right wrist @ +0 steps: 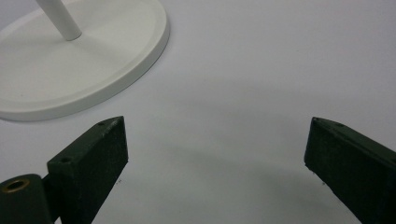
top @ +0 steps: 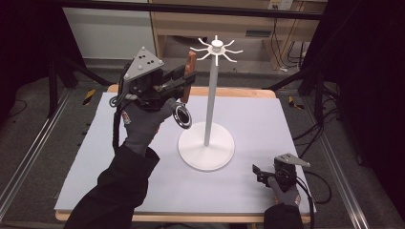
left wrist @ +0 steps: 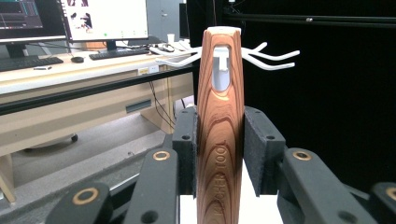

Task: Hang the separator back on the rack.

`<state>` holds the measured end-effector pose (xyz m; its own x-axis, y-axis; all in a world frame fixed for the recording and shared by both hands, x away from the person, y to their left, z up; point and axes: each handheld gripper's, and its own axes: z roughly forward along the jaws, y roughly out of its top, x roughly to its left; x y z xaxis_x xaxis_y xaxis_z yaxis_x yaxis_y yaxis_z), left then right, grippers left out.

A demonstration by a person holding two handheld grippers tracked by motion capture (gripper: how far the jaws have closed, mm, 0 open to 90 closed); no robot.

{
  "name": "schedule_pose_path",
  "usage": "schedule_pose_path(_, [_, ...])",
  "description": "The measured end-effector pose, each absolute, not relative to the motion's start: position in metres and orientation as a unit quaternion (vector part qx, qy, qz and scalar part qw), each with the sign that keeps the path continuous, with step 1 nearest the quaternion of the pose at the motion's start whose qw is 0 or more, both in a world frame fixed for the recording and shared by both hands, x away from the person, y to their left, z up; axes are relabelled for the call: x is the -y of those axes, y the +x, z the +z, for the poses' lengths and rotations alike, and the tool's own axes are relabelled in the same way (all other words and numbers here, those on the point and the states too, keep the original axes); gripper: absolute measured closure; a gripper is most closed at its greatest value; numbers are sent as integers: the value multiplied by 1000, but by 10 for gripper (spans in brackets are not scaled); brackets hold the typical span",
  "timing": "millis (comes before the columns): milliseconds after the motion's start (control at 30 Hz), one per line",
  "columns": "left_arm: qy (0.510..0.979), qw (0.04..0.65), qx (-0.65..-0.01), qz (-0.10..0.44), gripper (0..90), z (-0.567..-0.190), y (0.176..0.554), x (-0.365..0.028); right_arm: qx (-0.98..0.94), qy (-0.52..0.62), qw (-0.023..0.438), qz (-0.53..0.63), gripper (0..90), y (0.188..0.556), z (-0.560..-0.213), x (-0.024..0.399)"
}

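My left gripper [top: 187,80] is raised beside the top of a white hook stand [top: 213,95] and is shut on a wooden-handled tool [top: 191,71]. The tool's round dark head [top: 182,116] hangs below the hand. Between the black pads [left wrist: 186,140] the handle [left wrist: 219,154] stands upright. A white hook [left wrist: 221,59] shows through the handle's hanging slot; whether it passes through I cannot tell. More hooks [left wrist: 273,59] spread to the right. My right gripper [top: 258,172] rests low on the mat at the front right, open [right wrist: 215,144], with nothing between its pads.
The stand's round base [top: 206,148] [right wrist: 93,65] sits mid-mat on the pale lavender mat [top: 267,119], just left of the right gripper. Behind the table stands a wooden desk [left wrist: 70,70] with monitors and a keyboard. Black frame legs flank both sides.
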<state>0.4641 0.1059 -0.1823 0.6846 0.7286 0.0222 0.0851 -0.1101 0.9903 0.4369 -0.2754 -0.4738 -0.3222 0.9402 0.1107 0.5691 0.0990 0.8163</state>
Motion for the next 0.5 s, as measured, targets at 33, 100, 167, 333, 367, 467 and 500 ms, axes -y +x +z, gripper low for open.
schedule_pose_path(33, [695, 599, -293, 268, 678, -183, 465, -105, -705, 535, 229, 405, 65, 437, -474, 275])
schedule_pose_path(100, [695, 599, -294, 267, 678, -183, 466, -104, -705, 535, 229, 405, 65, 437, -474, 275])
schedule_pose_path(167, [696, 598, -292, 268, 678, -183, 466, -104, -705, 535, 229, 405, 65, 437, -474, 275])
schedule_pose_path(333, [697, 596, -293, 269, 678, -182, 468, -101, -705, 534, 229, 405, 65, 437, -474, 275])
schedule_pose_path(367, [697, 596, -294, 271, 678, -182, 468, -100, -705, 535, 229, 405, 65, 437, -474, 275])
schedule_pose_path(467, [697, 596, -293, 270, 678, -182, 469, -99, -705, 534, 229, 406, 65, 437, -474, 276])
schedule_pose_path(500, [697, 596, -294, 270, 678, -182, 469, -98, -706, 534, 229, 405, 65, 437, -474, 276])
